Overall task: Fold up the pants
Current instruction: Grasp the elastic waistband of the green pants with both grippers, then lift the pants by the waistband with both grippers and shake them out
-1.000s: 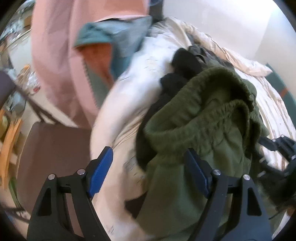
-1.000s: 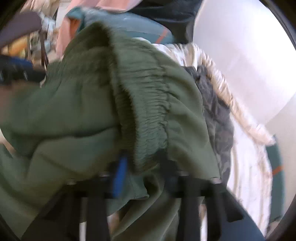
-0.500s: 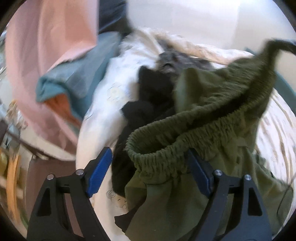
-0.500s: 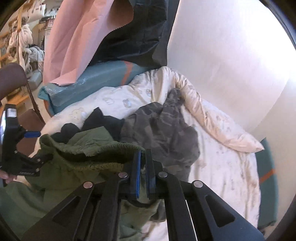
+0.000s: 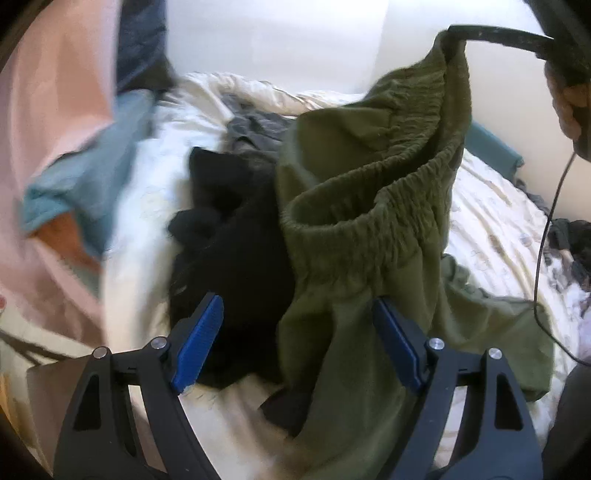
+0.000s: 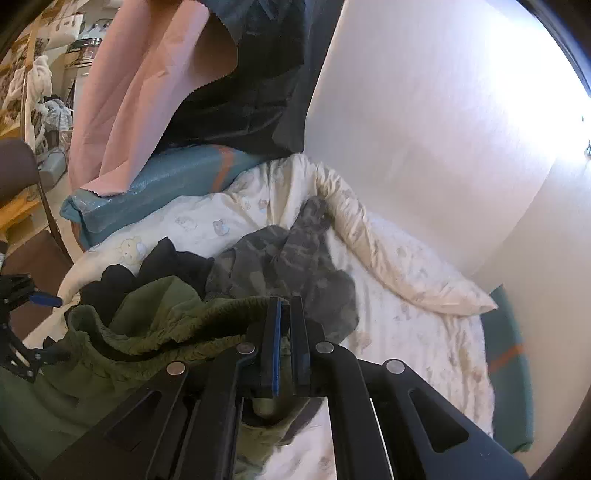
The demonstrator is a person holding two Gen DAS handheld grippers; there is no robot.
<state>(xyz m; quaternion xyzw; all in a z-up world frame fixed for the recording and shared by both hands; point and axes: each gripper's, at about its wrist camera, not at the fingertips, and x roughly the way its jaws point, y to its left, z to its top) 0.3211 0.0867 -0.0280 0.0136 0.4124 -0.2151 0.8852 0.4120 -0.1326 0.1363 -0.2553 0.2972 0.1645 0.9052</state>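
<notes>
Olive green pants [image 5: 369,221] hang by their elastic waistband above the bed. My right gripper [image 6: 284,314] is shut on the waistband edge; in the left wrist view it shows at the top right [image 5: 452,31], holding the pants up. The waistband gapes open, and the legs trail down onto the white duvet [image 5: 491,221]. My left gripper [image 5: 295,343] is open and low in front of the pants. Loose green cloth lies between its blue pads [image 5: 199,343], unpressed. The right wrist view shows the left gripper [image 6: 51,328] at the far left beside the pants [image 6: 147,332].
A black garment [image 5: 229,240] and a grey camouflage garment [image 6: 288,258] lie on the duvet behind the pants. A teal mattress [image 6: 166,173], a pink curtain [image 6: 129,92] and a brown chair [image 6: 14,162] stand left. A white wall [image 6: 424,129] borders the bed. A cable [image 5: 546,236] dangles at right.
The right gripper closed on the waistband and rose, lifting the pants off the heap. The left gripper stayed open and rolled as it shifted slightly.
</notes>
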